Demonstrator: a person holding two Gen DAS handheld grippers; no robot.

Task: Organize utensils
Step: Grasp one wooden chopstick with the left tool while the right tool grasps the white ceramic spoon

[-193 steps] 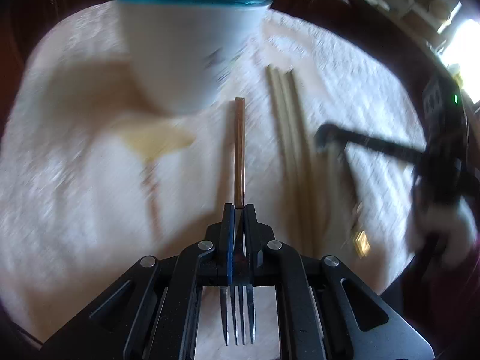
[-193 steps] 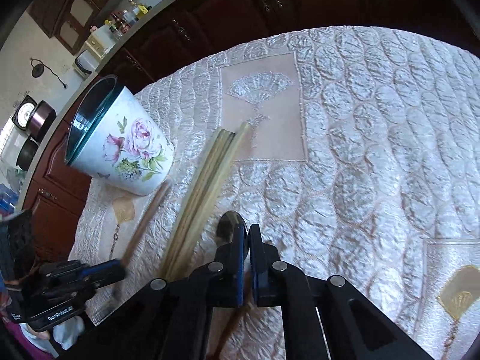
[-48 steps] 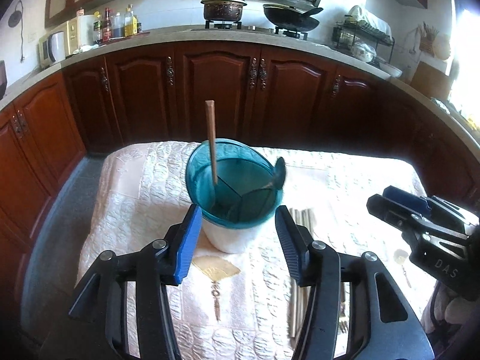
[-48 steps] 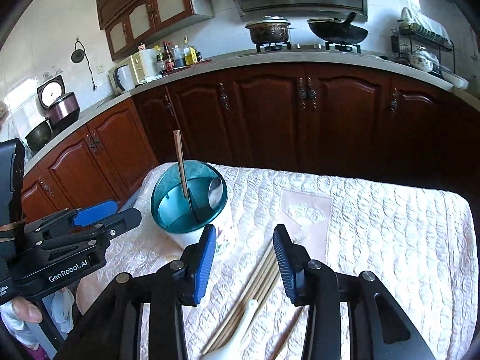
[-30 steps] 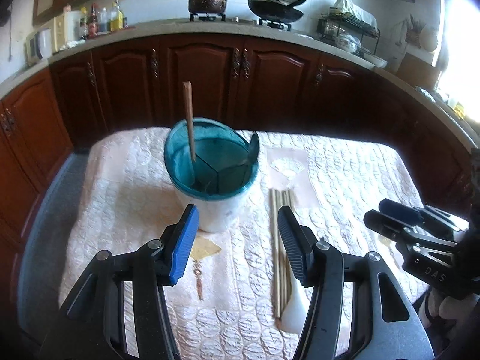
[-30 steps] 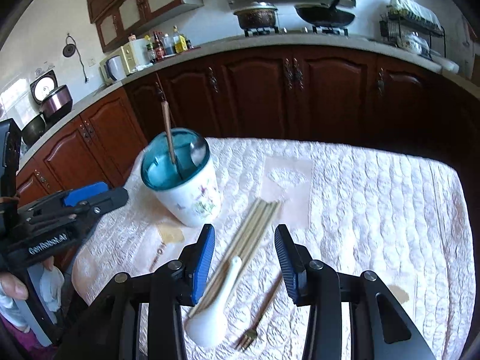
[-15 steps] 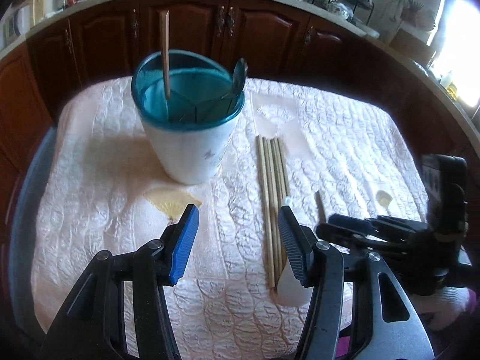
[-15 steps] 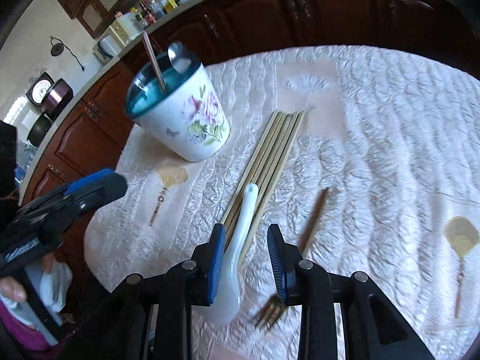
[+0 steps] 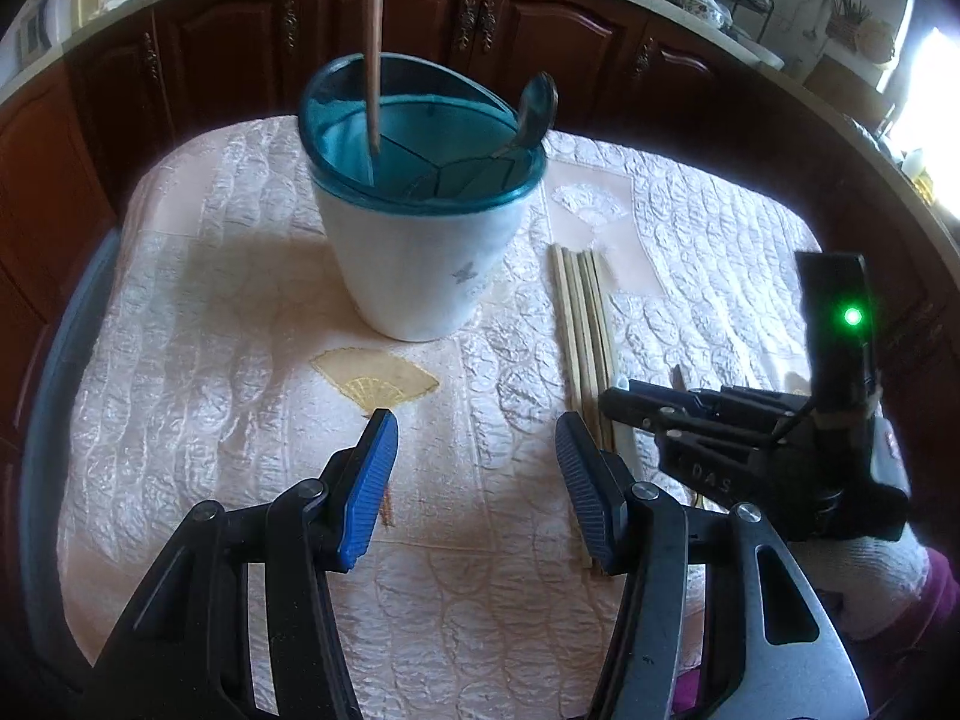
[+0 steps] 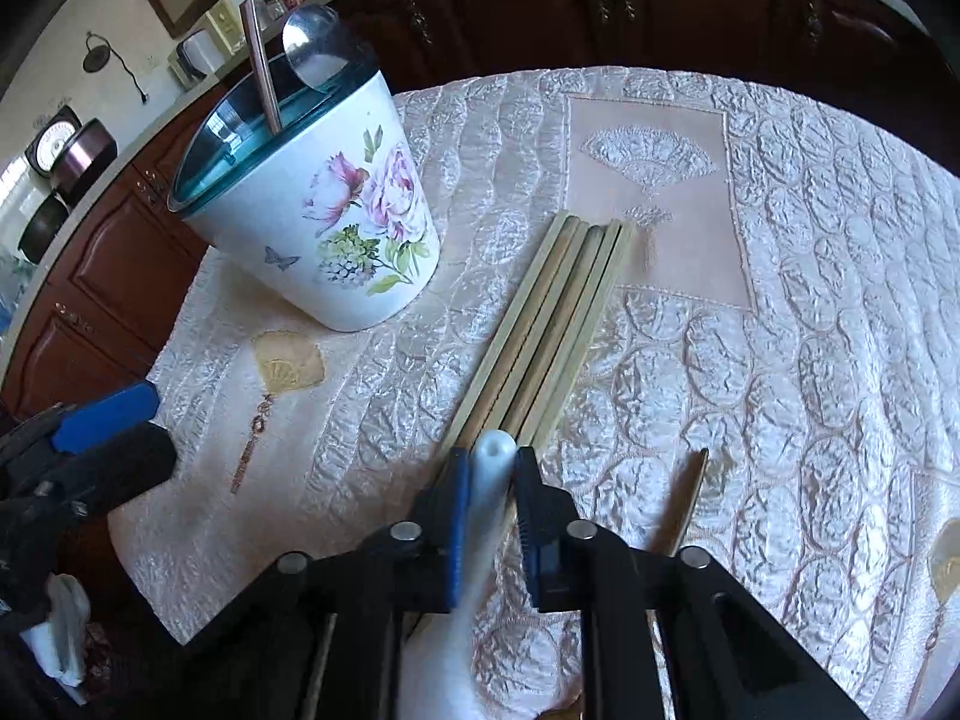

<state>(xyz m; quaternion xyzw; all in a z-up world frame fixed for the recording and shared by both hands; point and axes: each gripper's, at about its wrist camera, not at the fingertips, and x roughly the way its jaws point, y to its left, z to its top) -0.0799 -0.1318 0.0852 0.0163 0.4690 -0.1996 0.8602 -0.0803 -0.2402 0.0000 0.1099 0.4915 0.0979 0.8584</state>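
A white floral utensil cup (image 10: 318,210) with a teal rim stands on the quilted cloth; it also shows in the left wrist view (image 9: 426,204). A copper-handled utensil (image 9: 373,60) and a metal spoon (image 9: 534,114) stand in it. Several wooden chopsticks (image 10: 540,336) lie beside the cup. My right gripper (image 10: 489,468) is shut on the handle of a white ceramic spoon (image 10: 489,480) that lies by the chopsticks' near ends. A fork (image 10: 684,504) lies right of it. My left gripper (image 9: 474,468) is open and empty above the cloth.
The table carries a pale pink quilted cloth (image 9: 240,420) with fan embroidery. Dark wooden cabinets (image 9: 240,42) and a countertop run behind it. The right gripper body (image 9: 780,438) sits close to my left gripper's right finger.
Both grippers have come down toward the table. My right gripper has closed its fingers around the white spoon's handle. The left gripper stays open.
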